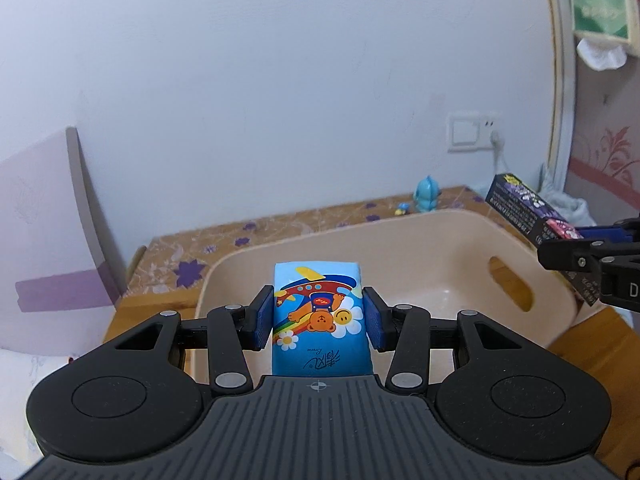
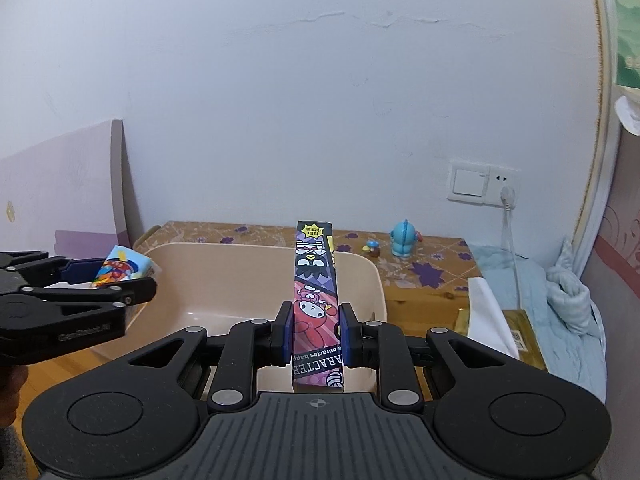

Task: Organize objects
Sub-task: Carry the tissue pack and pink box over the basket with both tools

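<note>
Beige plastic bin (image 1: pixel 400 256) sat on the wooden surface (image 2: pixel 420 300), both claws loaded above it.
Left claw (image 1: pixel 319 317) clamped the blue cartoon tissue pack (image 1: pixel 320 312), right claw (image 2: pixel 315 334) the long purple character box (image 2: pixel 316 292); dropped together, they could've collided or tipped over the rim.

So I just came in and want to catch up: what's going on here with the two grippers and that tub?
A person is tidying with two handheld grippers. The left gripper is shut on a blue tissue pack, and the right gripper is shut on a long cartoon box. Both are held above the beige tub on the table; the tub looks empty. A blue figurine stands behind it.
</note>
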### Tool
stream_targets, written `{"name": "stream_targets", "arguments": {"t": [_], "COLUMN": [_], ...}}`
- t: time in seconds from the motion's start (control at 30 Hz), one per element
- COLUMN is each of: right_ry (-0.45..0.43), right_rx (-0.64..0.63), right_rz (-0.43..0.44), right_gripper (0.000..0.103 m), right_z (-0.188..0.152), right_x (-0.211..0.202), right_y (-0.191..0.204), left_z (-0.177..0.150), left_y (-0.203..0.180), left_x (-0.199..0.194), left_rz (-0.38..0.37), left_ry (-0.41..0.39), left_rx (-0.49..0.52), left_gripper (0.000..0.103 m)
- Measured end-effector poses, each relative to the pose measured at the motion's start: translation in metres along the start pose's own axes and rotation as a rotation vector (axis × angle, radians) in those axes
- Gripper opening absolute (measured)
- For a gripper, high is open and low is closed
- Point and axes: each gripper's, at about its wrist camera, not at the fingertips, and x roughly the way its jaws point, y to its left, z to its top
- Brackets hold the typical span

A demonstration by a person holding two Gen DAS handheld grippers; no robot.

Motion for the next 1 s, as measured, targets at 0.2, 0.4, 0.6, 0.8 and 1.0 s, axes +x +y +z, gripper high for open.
{"name": "stream_targets", "arguments": {"t": [0.2, 0.4, 0.6, 0.8, 1.0], "right_ry": [0.066, 0.136, 0.185, 0.22, 0.202], "right_rx": [-0.016, -0.041, -0.073, -0.097, -0.08], "right_rz": [0.012, 0.004, -0.008, -0.006, -0.002], "right_gripper": [0.022, 0.022, 0.022, 0.022, 0.035], "right_z": [0.001, -0.003, -0.007, -0.012, -0.012], "right_x": [0.037, 0.064, 0.075, 0.082, 0.079], "right_y": [0.002, 0.006, 0.009, 0.013, 0.009], "left_z": [-0.01, -0.017, -0.021, -0.02, -0.016], "left_y": [-0.002, -0.003, -0.004, -0.005, -0.008], "left_x": [0.037, 0.06, 0.067, 0.065, 0.054], "left_rz": [0.0, -0.015, -0.021, -0.018, -0.021], "left_ry": [0.087, 0.158, 0.194, 0.196, 0.149], "left_rx": [-0.027, -0.03, -0.042, -0.055, -0.081], "left_gripper": [0.047, 0.047, 0.047, 0.048, 0.072]}}
